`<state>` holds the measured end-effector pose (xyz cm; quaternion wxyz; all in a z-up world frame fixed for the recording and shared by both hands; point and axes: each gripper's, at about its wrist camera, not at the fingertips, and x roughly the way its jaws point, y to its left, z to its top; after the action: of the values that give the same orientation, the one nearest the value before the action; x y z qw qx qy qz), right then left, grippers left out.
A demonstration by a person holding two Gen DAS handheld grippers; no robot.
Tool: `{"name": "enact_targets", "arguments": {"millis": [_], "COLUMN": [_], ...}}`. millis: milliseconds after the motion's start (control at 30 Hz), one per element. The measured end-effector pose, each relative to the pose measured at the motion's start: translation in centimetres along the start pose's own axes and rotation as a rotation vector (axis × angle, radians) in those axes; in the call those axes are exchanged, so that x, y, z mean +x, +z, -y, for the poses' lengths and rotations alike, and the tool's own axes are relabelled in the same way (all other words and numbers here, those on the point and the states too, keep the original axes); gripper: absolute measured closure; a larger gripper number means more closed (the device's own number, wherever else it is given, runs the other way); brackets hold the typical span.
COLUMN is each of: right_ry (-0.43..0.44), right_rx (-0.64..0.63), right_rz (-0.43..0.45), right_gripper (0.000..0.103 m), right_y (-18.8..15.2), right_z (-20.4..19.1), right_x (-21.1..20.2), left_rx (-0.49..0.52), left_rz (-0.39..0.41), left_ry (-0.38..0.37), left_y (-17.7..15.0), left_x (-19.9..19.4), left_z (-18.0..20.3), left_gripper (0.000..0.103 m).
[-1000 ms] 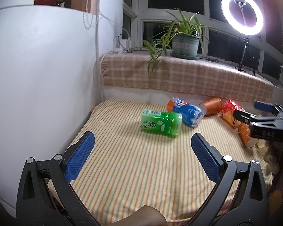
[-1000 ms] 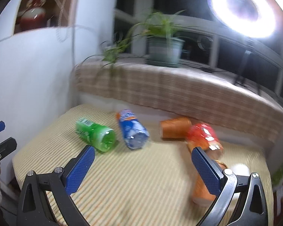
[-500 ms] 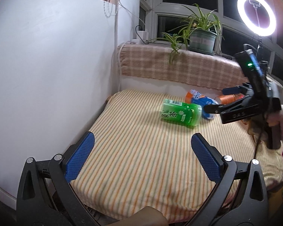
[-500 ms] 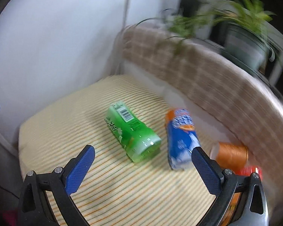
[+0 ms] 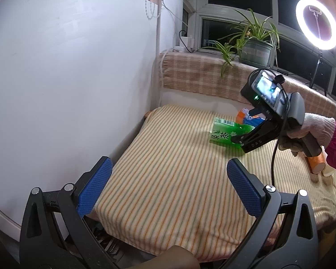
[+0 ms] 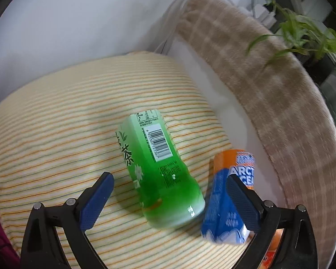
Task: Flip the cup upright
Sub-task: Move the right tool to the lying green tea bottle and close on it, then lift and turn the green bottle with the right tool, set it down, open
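Left wrist view: the green cup (image 5: pixel 226 135) lies on its side on the striped cloth (image 5: pixel 179 170), partly hidden by the right gripper (image 5: pixel 246 132), which a gloved hand (image 5: pixel 306 132) holds low over it. The left gripper (image 5: pixel 170 187) hangs back with its tongs spread wide, nothing between them.

Right wrist view: the green cup (image 6: pixel 159 172) lies toppled between the right gripper's (image 6: pixel 168 199) spread tongs, barcode up, beside a blue cup (image 6: pixel 226 206) reading "ARC". The pads are not touching the green cup.

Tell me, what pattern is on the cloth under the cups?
Thin orange and green stripes on cream cloth, clearest in the right wrist view.
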<state>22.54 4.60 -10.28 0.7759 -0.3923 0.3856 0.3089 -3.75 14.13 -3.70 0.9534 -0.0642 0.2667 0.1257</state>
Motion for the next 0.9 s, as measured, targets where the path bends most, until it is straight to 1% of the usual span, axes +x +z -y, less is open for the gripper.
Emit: {"name": "enact_targets", "arguments": {"millis": [133, 233, 300, 333, 400, 433, 667, 900], "right_ry": [-0.02, -0.031, -0.033, -0.033, -0.034, -0.034, -0.025, 0.027], "right_rx": [-0.04, -0.061, -0.064, -0.065, -0.068, -0.066, -0.044, 0.039], "right_rz": [-0.041, -0.065, -0.079, -0.085, -0.094, -0.096, -0.071, -0.012], "right_gripper": [0.005, 0.01, 0.019, 0.02, 0.029, 0.03, 0.03, 0.031], "right_y": [0.7, 0.9, 1.0, 1.0, 1.0, 1.0, 1.2, 0.6], "right_z": [-0.3, -0.5, -0.5, -0.5, -0.5, -0.5, -0.6, -0.3], "right_x": [1.8, 2.9, 3.4, 3.6, 3.8, 3.8, 3.0, -0.1], "left_rx": [-0.006, -0.01, -0.014, -0.015, -0.016, -0.015, -0.018, -0.012], "left_rz": [-0.005, -0.008, -0.011, -0.013, -0.015, -0.014, -0.003, 0.004], "left_ry": [0.004, 0.006, 0.005, 0.006, 0.005, 0.004, 0.009, 0.006], "left_y": [0.0, 0.0, 0.2, 0.2, 0.4, 0.4, 0.1, 0.0], "left_x": [0.0, 0.0, 0.2, 0.2, 0.5, 0.5, 0.2, -0.2], "left_z": [-0.5, -0.6, -0.7, -0.7, -0.8, -0.9, -1.0, -1.0], "left_gripper": [0.0, 0.0, 0.0, 0.0, 0.0, 0.0, 0.0, 0.0]}}
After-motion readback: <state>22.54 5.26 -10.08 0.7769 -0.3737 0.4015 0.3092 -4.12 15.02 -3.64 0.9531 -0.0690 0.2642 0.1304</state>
